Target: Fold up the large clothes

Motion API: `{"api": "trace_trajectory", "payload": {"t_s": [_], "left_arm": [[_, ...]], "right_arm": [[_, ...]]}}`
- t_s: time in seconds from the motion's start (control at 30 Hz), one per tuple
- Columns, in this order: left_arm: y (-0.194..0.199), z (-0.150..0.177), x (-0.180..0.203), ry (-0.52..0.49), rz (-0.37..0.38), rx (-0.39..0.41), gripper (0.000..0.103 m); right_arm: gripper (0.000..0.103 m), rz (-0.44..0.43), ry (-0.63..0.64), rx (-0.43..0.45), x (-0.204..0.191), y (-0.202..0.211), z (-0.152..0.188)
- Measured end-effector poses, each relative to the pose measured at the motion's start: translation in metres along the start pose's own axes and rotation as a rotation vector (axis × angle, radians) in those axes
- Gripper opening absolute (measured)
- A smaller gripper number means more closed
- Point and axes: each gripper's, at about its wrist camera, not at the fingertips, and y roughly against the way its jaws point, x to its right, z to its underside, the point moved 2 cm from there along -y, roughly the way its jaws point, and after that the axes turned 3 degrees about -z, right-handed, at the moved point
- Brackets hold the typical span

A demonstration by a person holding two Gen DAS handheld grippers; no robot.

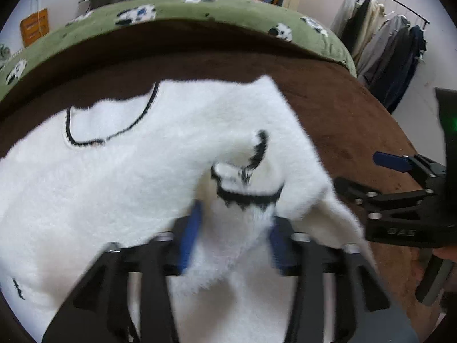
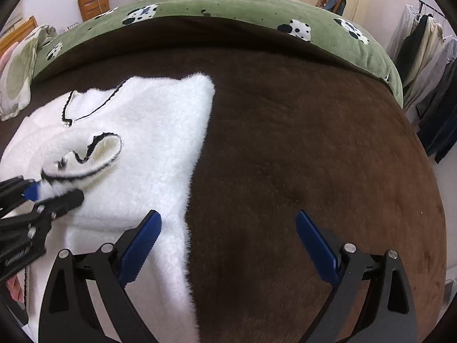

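The left hand-held gripper (image 1: 234,225) stands partly apart with the black-trimmed sleeve cuff (image 1: 245,188) of the white fleece garment (image 2: 148,131) between its blue pads (image 1: 190,237); whether they press it I cannot tell. The right hand-held gripper (image 2: 228,245) gapes wide and empty over the garment's edge on the brown blanket (image 2: 314,143) of the bed.

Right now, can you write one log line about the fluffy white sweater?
sweater: flat on brown blanket | sleeve cuff: between left gripper pads | right gripper: open, empty
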Motion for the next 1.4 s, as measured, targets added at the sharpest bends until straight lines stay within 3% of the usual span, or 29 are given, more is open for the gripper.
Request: {"api": "trace_trajectory", "payload": {"t_s": [0.03,0.17,0.2,0.5,0.67,0.87,1.1,1.2,1.4], "left_arm": [[0.008,-0.003,0.002,-0.013,0.004,0.019,0.064],[0.046,-0.014,0.002,-0.029,-0.019,0.082,0.094],[0.053,-0.017,-0.002,-0.03,-0.027,0.091,0.096],[0.092,-0.017,-0.091,0.005,-0.079,0.049,0.096],[0.092,-0.011,-0.155,0.047,-0.109,0.006,0.096],[0.075,-0.008,-0.214,0.124,-0.108,-0.02,0.096],[0.033,-0.002,-0.248,0.188,-0.071,-0.067,0.096],[0.015,0.007,-0.255,0.214,-0.06,-0.109,0.096],[0.011,0.013,-0.248,0.169,-0.072,-0.105,0.096]], "right_arm": [[0.094,-0.001,0.0,0.0,-0.001,0.002,-0.001],[0.094,-0.032,0.011,0.008,-0.013,0.016,-0.014],[0.094,-0.049,0.014,0.008,-0.017,0.02,-0.018],[0.09,-0.176,0.116,0.085,-0.092,0.048,-0.054],[0.065,-0.248,0.145,0.068,-0.134,0.034,-0.057],[0.043,-0.31,0.147,0.019,-0.177,0.004,-0.048],[0.042,-0.252,0.121,-0.03,-0.191,-0.029,-0.025],[0.043,-0.223,0.108,-0.051,-0.178,-0.027,-0.008],[0.043,-0.191,0.107,-0.067,-0.157,-0.012,0.021]]}}
